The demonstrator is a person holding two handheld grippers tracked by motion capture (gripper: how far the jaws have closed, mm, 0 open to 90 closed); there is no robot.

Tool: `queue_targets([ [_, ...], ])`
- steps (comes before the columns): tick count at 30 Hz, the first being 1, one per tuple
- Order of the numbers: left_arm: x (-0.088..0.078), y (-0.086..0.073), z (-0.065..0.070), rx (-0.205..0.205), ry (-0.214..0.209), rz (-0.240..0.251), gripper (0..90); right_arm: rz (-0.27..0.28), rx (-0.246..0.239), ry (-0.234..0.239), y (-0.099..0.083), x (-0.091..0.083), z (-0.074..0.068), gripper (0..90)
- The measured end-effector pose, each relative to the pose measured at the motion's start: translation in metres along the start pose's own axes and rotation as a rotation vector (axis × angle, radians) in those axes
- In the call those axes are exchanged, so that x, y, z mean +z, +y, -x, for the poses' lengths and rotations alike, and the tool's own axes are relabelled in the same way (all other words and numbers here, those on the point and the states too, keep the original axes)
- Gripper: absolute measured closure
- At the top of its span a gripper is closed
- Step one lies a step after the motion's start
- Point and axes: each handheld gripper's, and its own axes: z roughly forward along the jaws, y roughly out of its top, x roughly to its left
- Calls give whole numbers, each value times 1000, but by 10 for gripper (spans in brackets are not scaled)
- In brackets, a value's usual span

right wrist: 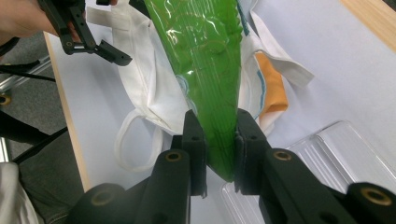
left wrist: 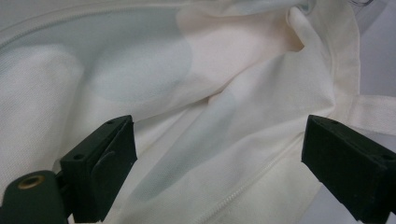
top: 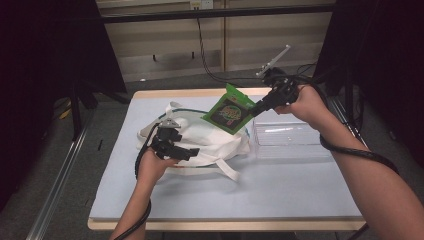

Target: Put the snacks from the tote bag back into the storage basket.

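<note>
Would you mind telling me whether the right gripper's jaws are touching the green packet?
Touching. In the right gripper view, the right gripper has both black jaws pressed against the sides of the green packet, which is pinched between them above the white tote bag.

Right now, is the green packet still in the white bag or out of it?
Out. The right claw holds the green packet clamped, lifted clear above the white bag, which lies on the table.
</note>
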Motion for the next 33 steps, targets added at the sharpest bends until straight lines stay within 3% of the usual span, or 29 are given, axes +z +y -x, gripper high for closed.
queue_targets([
  [11,0,1,2,11,-6,6,104,22,9,4,-7,-17,5,779],
  [30,3,2,4,23,-10,-11,105,8,39,-24,-25,-37,18,778],
  [33,3,2,4,6,-13,5,105,2,47,-33,-29,-40,21,778],
])
